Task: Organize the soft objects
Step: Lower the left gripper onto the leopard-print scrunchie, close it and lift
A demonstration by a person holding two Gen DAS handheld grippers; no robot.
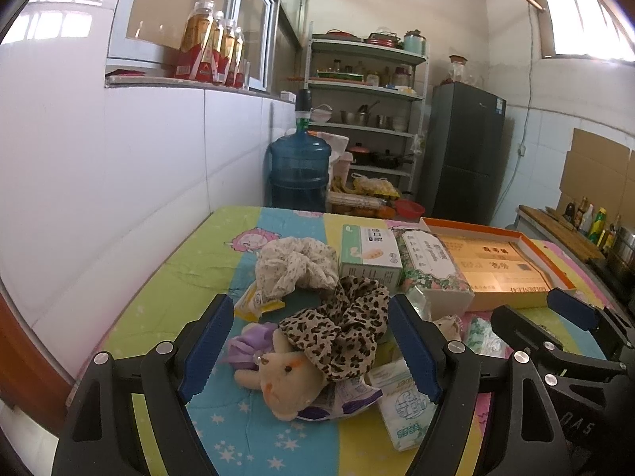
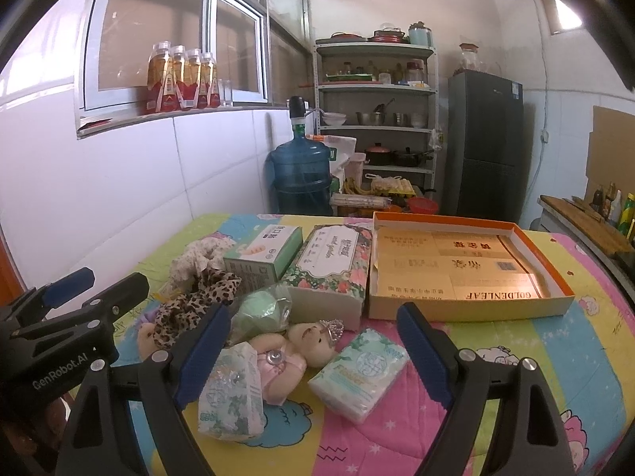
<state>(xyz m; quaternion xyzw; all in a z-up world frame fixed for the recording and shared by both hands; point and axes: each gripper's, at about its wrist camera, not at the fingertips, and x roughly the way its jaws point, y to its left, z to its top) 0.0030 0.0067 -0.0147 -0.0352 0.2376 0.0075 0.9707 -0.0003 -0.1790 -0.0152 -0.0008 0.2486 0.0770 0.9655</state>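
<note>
A desk (image 2: 555, 357) under a bright cartoon-print quilt is carrying everything. The biggest thing on it, an open orange-rimmed box (image 2: 468, 265), is sitting empty at the far right, its printed gold floor showing. Just left of it a floral tissue box (image 2: 329, 269) is lying, with a green-and-white carton (image 2: 262, 256) touching its left side.

The soft things are lying in a loose heap nearer the cameras. A pale floral scarf (image 1: 293, 263) is bunching beside the carton, and a leopard-print scrunchie (image 1: 345, 329) is draping over the head of a tan plush doll (image 1: 281, 380). A second plush bear (image 2: 301, 347) in a tiara is lying between two small tissue packs (image 2: 359, 373), with a green bagged item (image 2: 262, 311) just behind it.

The left gripper (image 1: 309, 357) is hovering with its jaws wide apart either side of the tan doll, gripping nothing. The right gripper (image 2: 313, 357) is hanging likewise, jaws spread, bracketing the bear and tissue packs.
</note>
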